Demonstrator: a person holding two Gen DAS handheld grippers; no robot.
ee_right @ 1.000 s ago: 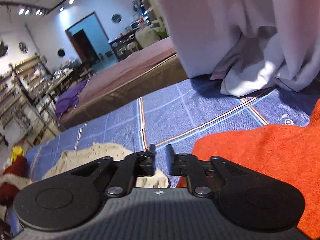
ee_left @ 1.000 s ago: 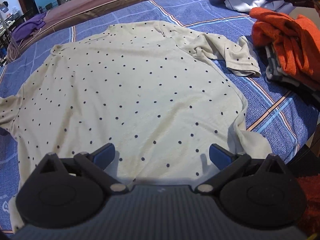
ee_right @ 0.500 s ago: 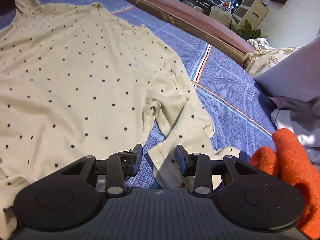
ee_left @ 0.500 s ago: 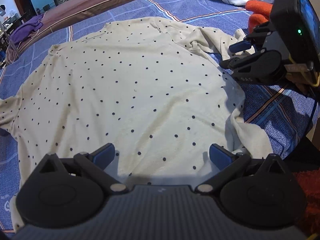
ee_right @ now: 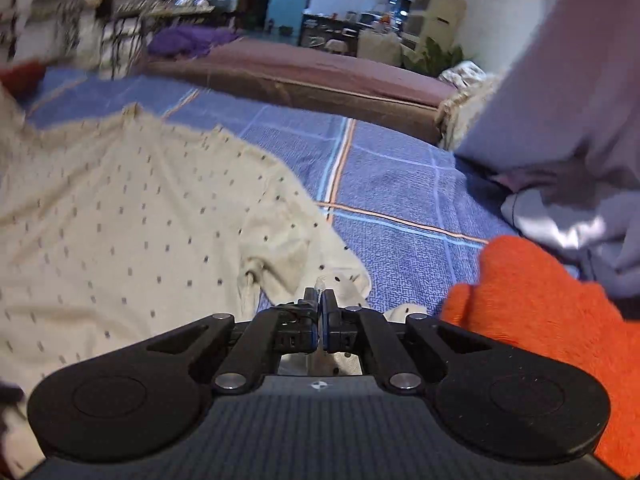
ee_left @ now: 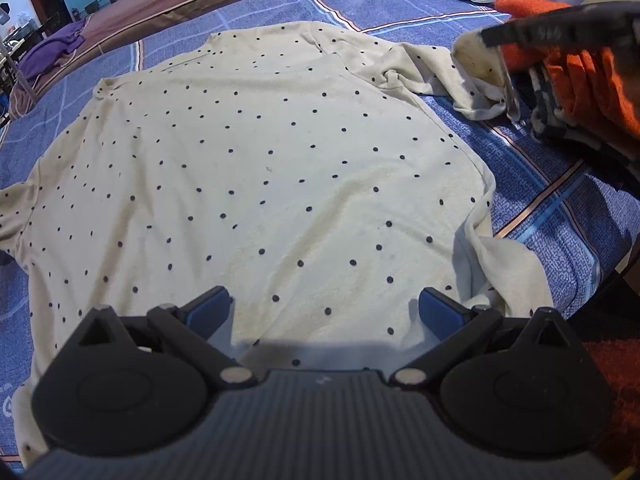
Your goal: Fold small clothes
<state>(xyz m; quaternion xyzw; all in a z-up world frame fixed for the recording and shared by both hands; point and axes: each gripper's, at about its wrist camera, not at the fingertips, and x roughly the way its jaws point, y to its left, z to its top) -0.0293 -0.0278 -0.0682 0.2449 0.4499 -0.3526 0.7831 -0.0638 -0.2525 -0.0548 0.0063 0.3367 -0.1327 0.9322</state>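
Observation:
A cream shirt with dark dots (ee_left: 260, 168) lies spread flat on the blue checked bedsheet (ee_left: 560, 208). My left gripper (ee_left: 324, 304) hovers over the shirt's near hem, open, with nothing between its blue pads (ee_left: 212, 304). At the upper right of the left wrist view, my right gripper (ee_left: 500, 38) shows as a blurred black bar holding the shirt's right sleeve cuff (ee_left: 480, 68) up off the sheet. In the right wrist view my right gripper (ee_right: 320, 304) is shut, with a sliver of sleeve cloth (ee_right: 344, 280) pinched between its pads.
A stack of folded clothes topped by an orange towel (ee_left: 580, 80) (ee_right: 540, 308) sits just right of the sleeve. Pale grey cloth (ee_right: 560, 120) is heaped behind it. A brown mattress (ee_right: 320, 76) borders the far side. The bed's edge (ee_left: 600, 276) drops off at the right.
The right gripper came down beside the orange stack, closed on the sleeve cuff and raised it. The left gripper and the rest of the shirt stayed put.

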